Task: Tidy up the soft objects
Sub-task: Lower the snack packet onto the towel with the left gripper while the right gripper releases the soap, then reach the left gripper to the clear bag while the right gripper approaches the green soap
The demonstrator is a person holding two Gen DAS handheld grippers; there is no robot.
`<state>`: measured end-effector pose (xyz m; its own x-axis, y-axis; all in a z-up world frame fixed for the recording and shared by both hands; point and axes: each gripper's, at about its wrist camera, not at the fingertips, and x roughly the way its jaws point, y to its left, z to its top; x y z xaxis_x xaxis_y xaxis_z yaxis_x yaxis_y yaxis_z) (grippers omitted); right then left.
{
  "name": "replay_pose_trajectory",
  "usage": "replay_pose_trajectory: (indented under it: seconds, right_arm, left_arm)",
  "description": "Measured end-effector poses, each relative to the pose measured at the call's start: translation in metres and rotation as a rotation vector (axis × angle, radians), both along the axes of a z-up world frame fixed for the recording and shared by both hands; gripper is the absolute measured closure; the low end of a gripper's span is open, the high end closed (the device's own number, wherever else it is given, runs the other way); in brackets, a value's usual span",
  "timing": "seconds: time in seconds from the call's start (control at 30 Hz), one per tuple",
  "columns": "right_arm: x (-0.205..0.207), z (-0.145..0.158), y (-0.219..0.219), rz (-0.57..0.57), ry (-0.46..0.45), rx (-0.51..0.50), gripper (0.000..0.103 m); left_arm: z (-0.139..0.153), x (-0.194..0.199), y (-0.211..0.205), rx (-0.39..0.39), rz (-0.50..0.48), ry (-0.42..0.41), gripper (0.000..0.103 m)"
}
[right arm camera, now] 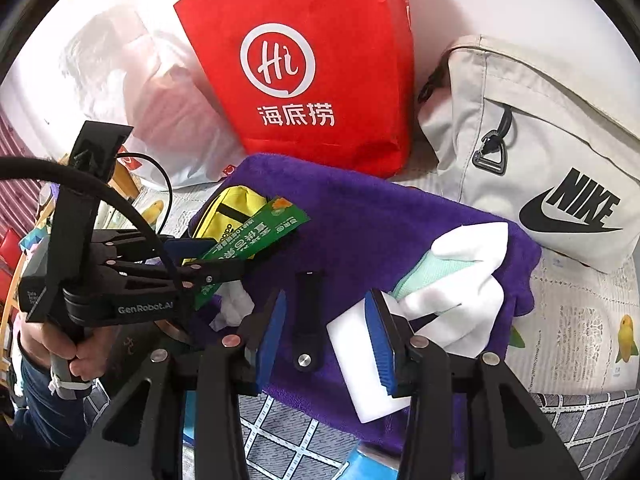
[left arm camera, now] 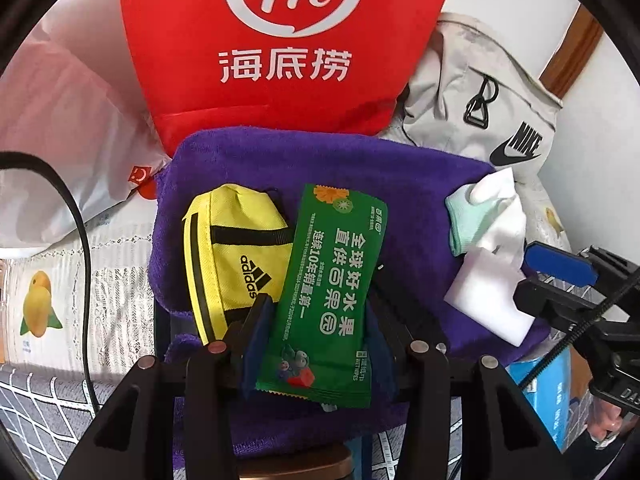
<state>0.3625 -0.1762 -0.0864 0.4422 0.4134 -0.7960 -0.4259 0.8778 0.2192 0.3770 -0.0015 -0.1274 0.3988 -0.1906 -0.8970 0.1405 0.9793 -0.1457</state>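
Left gripper point(left arm camera: 316, 344) clamped on a green wet-wipes packet point(left arm camera: 328, 292), lifted over the purple towel point(left arm camera: 360, 168); right-hand finger hidden behind the packet. Right gripper point(right arm camera: 330, 334) spread wide, holding nothing, one blue pad point(right arm camera: 382, 344) touching the white sponge block point(right arm camera: 360, 368) at the towel's near right. Just beyond: white and mint socks point(right arm camera: 452, 276), bunched, count hard to tell. Left on the towel, a yellow adidas pouch point(left arm camera: 236, 248), partly covered by the packet. Far side: red bag point(right arm camera: 316, 72), top cut off; grey Nike bag point(right arm camera: 540, 152), right.
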Motion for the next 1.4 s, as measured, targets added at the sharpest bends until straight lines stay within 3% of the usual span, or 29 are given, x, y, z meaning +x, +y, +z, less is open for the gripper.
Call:
replay_pose_trajectory:
  seconds: [0.1,0.43,0.7,0.87,1.13,1.4]
  right_arm:
    - [-0.002,-0.001,0.001,0.006,0.001,0.000,0.060]
    - [-0.004,0.003,0.000,0.006,-0.002,0.011,0.058]
    - [-0.014,0.014,-0.005,-0.004,-0.014,0.028,0.058]
    - [-0.032,0.019,-0.006,-0.006,-0.008,0.015,0.057]
    - [-0.086,0.032,-0.008,-0.007,-0.034,-0.002,0.057]
    - [-0.153,0.030,-0.011,-0.027,-0.056,0.023,0.053]
  left_arm:
    - [-0.003,0.000,-0.006,0.025,-0.013,0.001,0.058]
    - [-0.004,0.001,-0.008,0.023,-0.011,0.036,0.037]
    - [0.012,-0.015,0.006,0.084,0.009,0.032,0.037]
    - [0.024,-0.030,0.021,0.064,0.033,0.023,0.036]
    - [0.038,-0.079,0.040,0.028,0.051,0.005,0.036]
    - [0.051,-0.151,0.056,0.006,0.056,-0.034,0.036]
